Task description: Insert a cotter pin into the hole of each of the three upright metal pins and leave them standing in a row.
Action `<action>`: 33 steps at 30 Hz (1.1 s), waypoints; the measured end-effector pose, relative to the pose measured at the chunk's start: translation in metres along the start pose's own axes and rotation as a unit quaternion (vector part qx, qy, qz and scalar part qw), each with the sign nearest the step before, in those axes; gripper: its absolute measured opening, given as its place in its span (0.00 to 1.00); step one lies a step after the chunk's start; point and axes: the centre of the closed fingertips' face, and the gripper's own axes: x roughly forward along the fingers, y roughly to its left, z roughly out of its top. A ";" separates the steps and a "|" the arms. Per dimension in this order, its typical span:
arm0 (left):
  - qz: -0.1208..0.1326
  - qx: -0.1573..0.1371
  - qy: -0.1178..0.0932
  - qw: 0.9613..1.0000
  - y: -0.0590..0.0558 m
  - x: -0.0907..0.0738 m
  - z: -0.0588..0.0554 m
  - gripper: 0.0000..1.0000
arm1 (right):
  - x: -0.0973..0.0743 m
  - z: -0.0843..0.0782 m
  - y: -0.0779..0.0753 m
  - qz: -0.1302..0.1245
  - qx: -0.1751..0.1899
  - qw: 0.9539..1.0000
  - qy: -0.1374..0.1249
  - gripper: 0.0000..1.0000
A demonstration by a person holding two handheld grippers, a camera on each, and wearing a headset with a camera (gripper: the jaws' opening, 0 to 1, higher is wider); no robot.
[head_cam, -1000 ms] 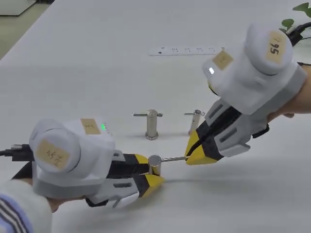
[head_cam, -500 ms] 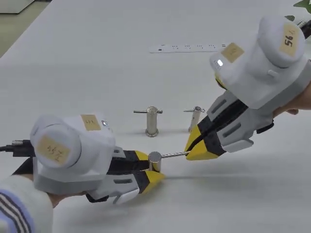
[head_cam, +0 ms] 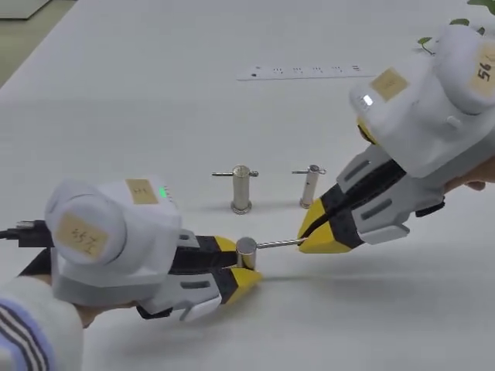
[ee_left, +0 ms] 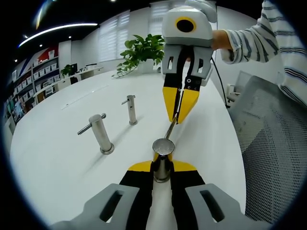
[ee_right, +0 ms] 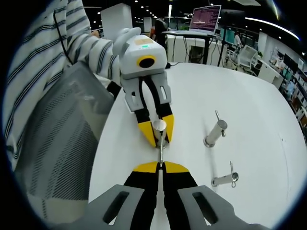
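head view: left gripper (head_cam: 238, 265) clamps an upright metal pin (head_cam: 246, 252). right gripper (head_cam: 308, 236) pinches a cotter pin (head_cam: 277, 245) whose tip meets that pin.

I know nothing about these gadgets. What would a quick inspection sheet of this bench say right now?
Surface: white table, smooth.
Job's things: middle pin and right-hand pin stand with cross pieces through their tops. The third pin is upright, and a cotter pin has its tip at that pin's side; through or not, unclear.
Clutter: white socket strip on the far side.
Grippers: left hand-held gripper shut on the third pin; right hand-held gripper shut on the cotter pin.
Cables: black cable behind the left one.
Surroundings: potted plant, mesh chair, office desks.
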 end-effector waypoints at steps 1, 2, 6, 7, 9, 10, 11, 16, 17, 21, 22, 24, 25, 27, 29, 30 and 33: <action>0.000 0.000 0.000 1.000 0.000 0.000 0.000 0.11 | 0.001 -0.002 -0.001 0.000 0.003 1.000 0.004 0.03; 0.000 0.000 0.000 1.000 0.000 0.000 0.000 0.11 | 0.001 -0.003 -0.001 -0.001 0.004 1.000 0.006 0.03; 0.001 -0.002 -0.001 1.000 0.000 0.000 0.000 0.11 | 0.000 -0.001 0.001 0.001 0.003 1.000 0.006 0.03; 0.001 -0.002 -0.001 1.000 0.000 0.000 0.000 0.11 | 0.000 0.000 0.001 0.001 0.003 1.000 0.005 0.03; 0.002 -0.003 -0.002 1.000 0.000 0.000 0.000 0.11 | -0.001 0.002 0.002 0.001 0.001 1.000 0.004 0.03; 0.001 -0.003 -0.002 1.000 0.000 0.000 0.000 0.11 | -0.001 0.003 0.002 0.000 0.000 1.000 0.003 0.03; 0.002 -0.002 -0.001 1.000 0.000 0.000 0.000 0.11 | -0.001 0.004 0.002 0.001 0.000 1.000 0.004 0.03; 0.001 -0.001 -0.001 1.000 -0.001 0.000 0.000 0.11 | -0.001 0.004 0.002 0.002 -0.004 1.000 0.008 0.03; 0.001 0.000 -0.001 1.000 -0.001 0.000 0.000 0.11 | -0.001 0.004 0.002 0.002 -0.004 1.000 0.008 0.03; 0.001 0.000 -0.001 1.000 -0.001 0.000 0.000 0.11 | -0.002 0.008 0.002 -0.002 -0.004 1.000 0.006 0.03; 0.001 0.001 -0.001 1.000 -0.001 0.000 0.000 0.11 | -0.002 0.008 0.003 0.000 -0.007 1.000 0.005 0.03; 0.000 0.002 -0.002 1.000 -0.001 0.000 0.000 0.11 | 0.000 0.007 0.002 0.000 -0.010 1.000 0.009 0.03; 0.000 0.003 -0.003 1.000 -0.001 -0.001 0.000 0.11 | 0.000 0.007 0.001 -0.001 -0.012 1.000 0.011 0.03; -0.002 0.006 -0.003 1.000 -0.001 -0.001 0.000 0.11 | 0.001 0.008 0.001 0.000 -0.012 1.000 0.011 0.03; -0.005 0.009 -0.003 1.000 -0.001 -0.001 0.000 0.11 | 0.002 0.009 0.002 0.003 -0.016 1.000 0.014 0.03; -0.006 0.009 -0.004 1.000 -0.001 -0.001 0.000 0.11 | 0.002 0.008 0.000 0.001 -0.031 0.999 0.016 0.03; -0.013 0.016 -0.004 1.000 -0.001 -0.001 0.000 0.11 | 0.002 0.008 -0.002 0.004 -0.040 0.999 0.017 0.03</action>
